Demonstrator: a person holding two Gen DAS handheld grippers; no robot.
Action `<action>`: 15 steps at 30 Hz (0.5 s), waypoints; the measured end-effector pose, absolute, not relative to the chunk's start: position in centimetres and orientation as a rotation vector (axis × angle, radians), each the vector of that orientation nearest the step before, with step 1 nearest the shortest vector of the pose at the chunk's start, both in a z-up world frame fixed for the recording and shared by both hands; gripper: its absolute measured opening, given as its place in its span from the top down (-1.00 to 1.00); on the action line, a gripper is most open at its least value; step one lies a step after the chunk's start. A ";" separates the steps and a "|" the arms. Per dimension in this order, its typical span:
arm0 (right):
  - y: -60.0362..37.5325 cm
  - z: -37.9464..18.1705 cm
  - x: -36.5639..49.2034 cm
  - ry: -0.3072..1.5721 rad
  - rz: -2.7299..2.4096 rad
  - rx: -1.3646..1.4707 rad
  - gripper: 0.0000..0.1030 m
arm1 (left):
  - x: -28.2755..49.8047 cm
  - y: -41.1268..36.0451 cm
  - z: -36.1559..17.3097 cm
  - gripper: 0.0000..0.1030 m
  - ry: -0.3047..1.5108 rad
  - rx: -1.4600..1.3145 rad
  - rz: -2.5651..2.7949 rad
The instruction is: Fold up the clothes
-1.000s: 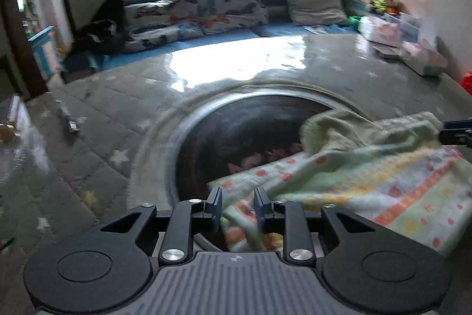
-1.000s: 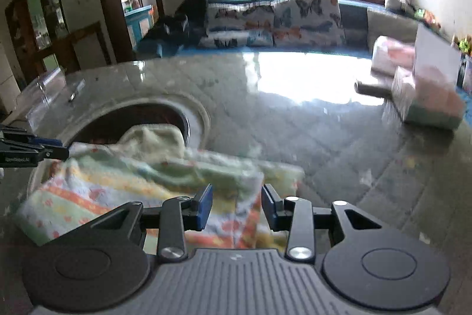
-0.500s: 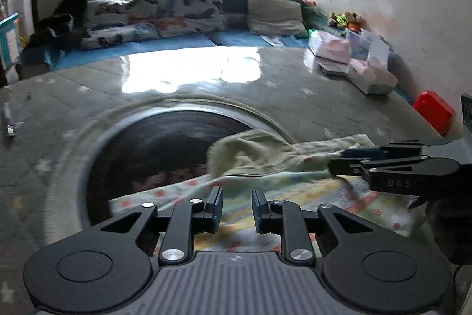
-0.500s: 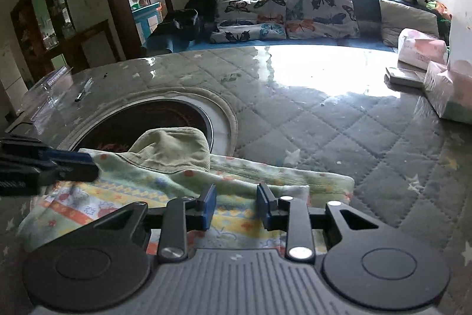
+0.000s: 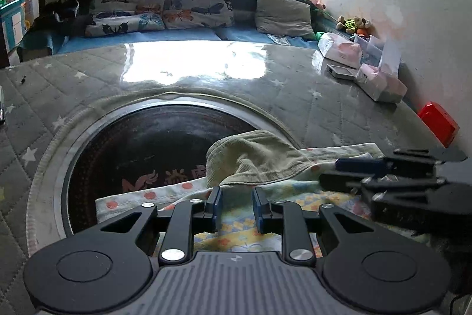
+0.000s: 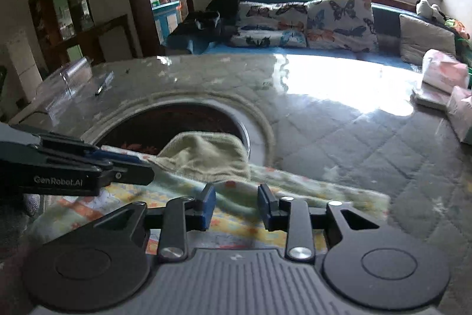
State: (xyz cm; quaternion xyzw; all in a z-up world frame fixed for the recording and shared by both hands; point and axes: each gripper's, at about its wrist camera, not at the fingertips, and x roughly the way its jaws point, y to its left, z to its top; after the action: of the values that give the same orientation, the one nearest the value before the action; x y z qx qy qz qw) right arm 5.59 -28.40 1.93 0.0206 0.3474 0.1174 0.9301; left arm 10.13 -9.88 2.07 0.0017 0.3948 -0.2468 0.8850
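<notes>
Both the left gripper (image 5: pixel 235 207) and right gripper (image 6: pixel 235 207) hover, jaws parted and empty, over the soft patterned garment (image 5: pixel 298 197).

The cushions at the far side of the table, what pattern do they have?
The cushions have a butterfly print on pale fabric, clearest in the left wrist view.

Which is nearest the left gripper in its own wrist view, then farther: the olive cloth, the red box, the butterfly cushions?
From the left gripper:
1. Olive cloth, just ahead, lying on the patterned garment.
2. Red box, far right on the table.
3. Butterfly cushions, beyond the table, under the window.
</notes>
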 end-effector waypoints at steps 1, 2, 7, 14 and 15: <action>-28.2 1.9 5.5 0.711 0.243 0.040 0.27 | 10.0 -9.8 2.1 0.51 0.821 0.001 -0.513; -28.0 1.9 5.4 0.710 0.245 0.037 0.22 | 9.9 -9.8 2.1 0.45 0.820 -0.001 -0.513; -27.2 1.9 4.7 0.707 0.255 0.024 -0.08 | 8.1 -9.0 3.2 0.07 0.768 0.008 -0.489; -25.9 2.2 2.8 0.677 0.256 -0.010 -0.62 | 4.8 -7.2 3.6 -0.46 0.723 0.020 -0.432; -25.8 2.2 2.4 0.672 0.253 -0.013 -0.67 | 4.5 -6.8 3.5 -0.47 0.723 0.016 -0.420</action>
State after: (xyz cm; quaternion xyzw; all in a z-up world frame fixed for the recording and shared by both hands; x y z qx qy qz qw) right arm 2.43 -25.78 2.20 -0.0063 0.3290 0.1239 0.9362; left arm 4.45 -6.83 3.54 0.0076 0.3511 -0.2040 0.9138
